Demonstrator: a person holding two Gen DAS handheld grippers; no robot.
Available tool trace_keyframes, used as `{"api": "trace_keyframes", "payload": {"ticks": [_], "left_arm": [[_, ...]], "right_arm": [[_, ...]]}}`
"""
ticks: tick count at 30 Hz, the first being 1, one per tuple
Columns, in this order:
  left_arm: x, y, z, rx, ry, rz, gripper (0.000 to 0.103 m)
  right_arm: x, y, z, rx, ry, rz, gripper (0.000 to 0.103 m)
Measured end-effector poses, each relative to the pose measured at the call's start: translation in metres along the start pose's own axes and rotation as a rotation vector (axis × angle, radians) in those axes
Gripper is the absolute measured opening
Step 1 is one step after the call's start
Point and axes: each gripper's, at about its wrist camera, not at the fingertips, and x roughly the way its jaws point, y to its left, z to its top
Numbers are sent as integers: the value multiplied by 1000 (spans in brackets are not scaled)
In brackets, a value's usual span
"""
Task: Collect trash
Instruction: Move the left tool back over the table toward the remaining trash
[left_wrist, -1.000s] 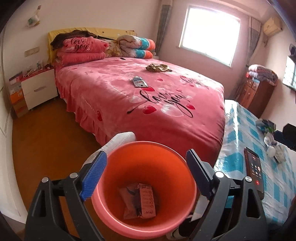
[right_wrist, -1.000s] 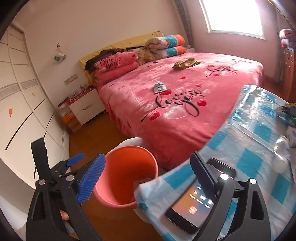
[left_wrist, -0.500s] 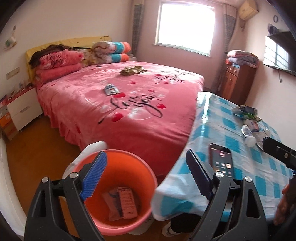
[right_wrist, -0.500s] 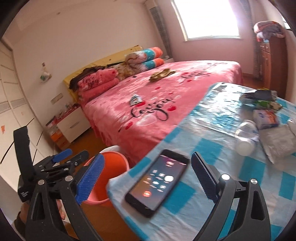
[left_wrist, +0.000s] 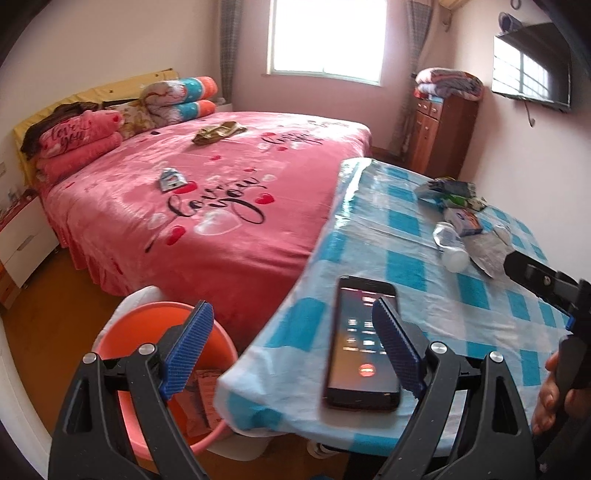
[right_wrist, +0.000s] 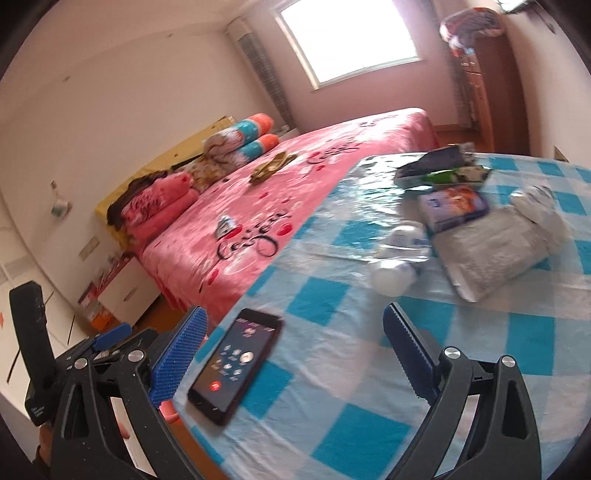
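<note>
An orange bucket (left_wrist: 122, 325) stands on the floor by the table corner with a wrapper (left_wrist: 201, 402) inside. My left gripper (left_wrist: 291, 347) is open and empty above the table's near corner. My right gripper (right_wrist: 295, 354) is open and empty over the blue checked table (right_wrist: 369, 387). Trash lies at the table's far side: a clear plastic bottle (right_wrist: 399, 258), a blue packet (right_wrist: 454, 206), a crumpled grey bag (right_wrist: 495, 251) and dark wrappers (right_wrist: 439, 166). The bottle (left_wrist: 452, 245) and packet (left_wrist: 465, 221) also show in the left wrist view.
A black phone (left_wrist: 364, 339) with a lit screen lies near the table's front edge; it also shows in the right wrist view (right_wrist: 236, 362). A pink bed (left_wrist: 207, 192) beyond carries a small wrapper (left_wrist: 170, 179) and an olive cloth (left_wrist: 218, 132). A wooden cabinet (left_wrist: 443, 136) stands behind.
Both grippers have swung right and up from the bucket toward the table. The phone and the trash pile now sit nearer the middle of both views. Both stay open.
</note>
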Motion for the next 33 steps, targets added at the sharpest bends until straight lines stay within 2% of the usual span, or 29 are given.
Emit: {"api": "trace_keyframes", "payload": {"ticks": [8, 13, 18, 26, 29, 33], "left_arm": [[10, -39, 18, 21, 31, -46, 88], [26, -71, 44, 22, 62, -82, 88], [48, -118, 82, 71, 53, -116, 88], [112, -220, 164, 140, 80, -218, 88], [146, -255, 190, 163, 96, -198, 88], [201, -289, 221, 128, 161, -181, 88]], "right_arm": [[-14, -54, 7, 82, -50, -74, 96], [-22, -88, 9, 127, -78, -119, 96], [-28, -130, 13, 202, -99, -135, 96], [-38, -180, 15, 334, -109, -118, 96], [-40, -189, 13, 347, -105, -107, 96], [-41, -196, 12, 347, -98, -115, 96]]}}
